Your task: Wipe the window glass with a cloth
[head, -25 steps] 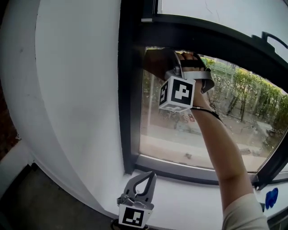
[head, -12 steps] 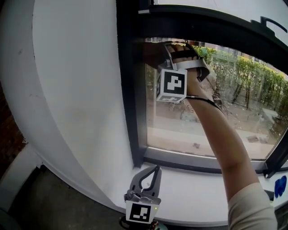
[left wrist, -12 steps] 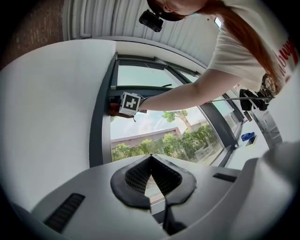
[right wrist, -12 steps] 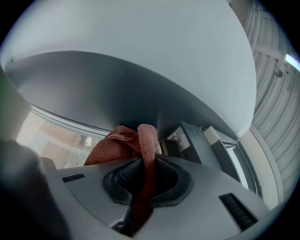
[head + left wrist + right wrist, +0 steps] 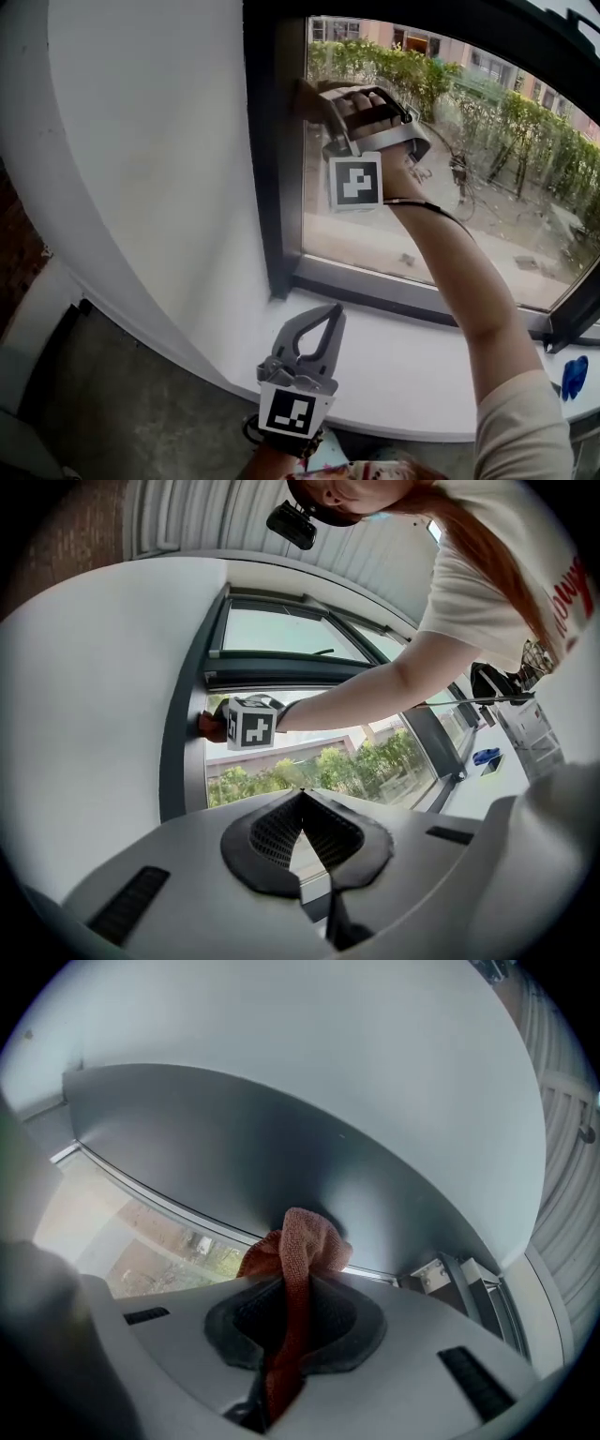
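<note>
The right gripper (image 5: 319, 101), jaws clamped on a bunched rust-orange woven cloth (image 5: 300, 1241), presses that cloth against the left edge of the clear window glass (image 5: 450, 216), right beside the dark grey metal frame upright (image 5: 272, 169). A second ago it sat tight under the top rail; now it is lower down that edge. The left gripper (image 5: 326, 319) hangs over the white sill (image 5: 412, 366), tips together and empty, as before

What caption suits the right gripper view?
Right claw, shut on an orange cloth, held up at the dark window frame.
</note>
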Demonstrator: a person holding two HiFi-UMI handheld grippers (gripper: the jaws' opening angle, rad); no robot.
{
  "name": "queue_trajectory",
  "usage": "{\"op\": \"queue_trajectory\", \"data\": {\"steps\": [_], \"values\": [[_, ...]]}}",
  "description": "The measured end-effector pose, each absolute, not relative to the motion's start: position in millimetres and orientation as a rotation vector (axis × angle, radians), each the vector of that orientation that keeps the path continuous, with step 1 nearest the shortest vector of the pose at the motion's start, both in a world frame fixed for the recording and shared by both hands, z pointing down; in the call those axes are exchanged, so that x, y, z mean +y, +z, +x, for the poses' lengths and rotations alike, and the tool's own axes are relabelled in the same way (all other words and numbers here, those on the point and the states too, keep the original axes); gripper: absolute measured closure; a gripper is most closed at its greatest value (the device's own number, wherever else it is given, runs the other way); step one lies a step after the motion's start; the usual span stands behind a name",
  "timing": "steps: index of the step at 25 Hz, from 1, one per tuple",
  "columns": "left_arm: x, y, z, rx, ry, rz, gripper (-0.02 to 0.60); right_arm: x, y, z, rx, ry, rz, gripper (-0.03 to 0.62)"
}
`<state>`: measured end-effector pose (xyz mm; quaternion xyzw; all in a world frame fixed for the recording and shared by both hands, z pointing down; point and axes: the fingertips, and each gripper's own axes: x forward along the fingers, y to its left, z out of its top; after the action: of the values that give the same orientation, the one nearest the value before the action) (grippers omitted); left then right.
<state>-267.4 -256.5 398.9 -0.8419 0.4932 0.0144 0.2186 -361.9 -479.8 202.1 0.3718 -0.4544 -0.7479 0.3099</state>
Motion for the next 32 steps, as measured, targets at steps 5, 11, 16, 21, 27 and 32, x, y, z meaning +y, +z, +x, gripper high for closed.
{"op": "queue_trajectory", "data": {"steps": [5, 11, 16, 21, 27, 32], "values": [[-264.1, 409.3, -273.6, 1.428, 0.065, -2.352, 0.563, -481.9, 245.7, -356.5, -1.227, -1.958, 0.913, 0.557], [-261.6, 414.8, -269.7, 1.461, 0.067, -2.353, 0.563, -484.2, 281.4, -353.7, -1.293, -1.894, 0.892, 0.557], [-257.8, 418.1, -262.9, 1.453, 0.06, -2.348, 0.563, -482.7, 332.9, -346.1, -1.322, -1.837, 0.831, 0.557], [-253.8, 427.9, -253.1, 1.445, 0.003, -2.368, 0.563, -479.0, 386.2, -352.4, -1.432, -1.773, 0.821, 0.556], [-249.4, 438.4, -238.6, 1.424, -0.005, -2.418, 0.563, -482.2, 464.4, -353.9, -1.499, -1.634, 0.74, 0.556], [-243.9, 446.9, -260.9, 1.509, -0.033, -2.388, 0.563, -487.1, 533.9, -346.8, -1.466, -1.527, 0.621, 0.556]]}}
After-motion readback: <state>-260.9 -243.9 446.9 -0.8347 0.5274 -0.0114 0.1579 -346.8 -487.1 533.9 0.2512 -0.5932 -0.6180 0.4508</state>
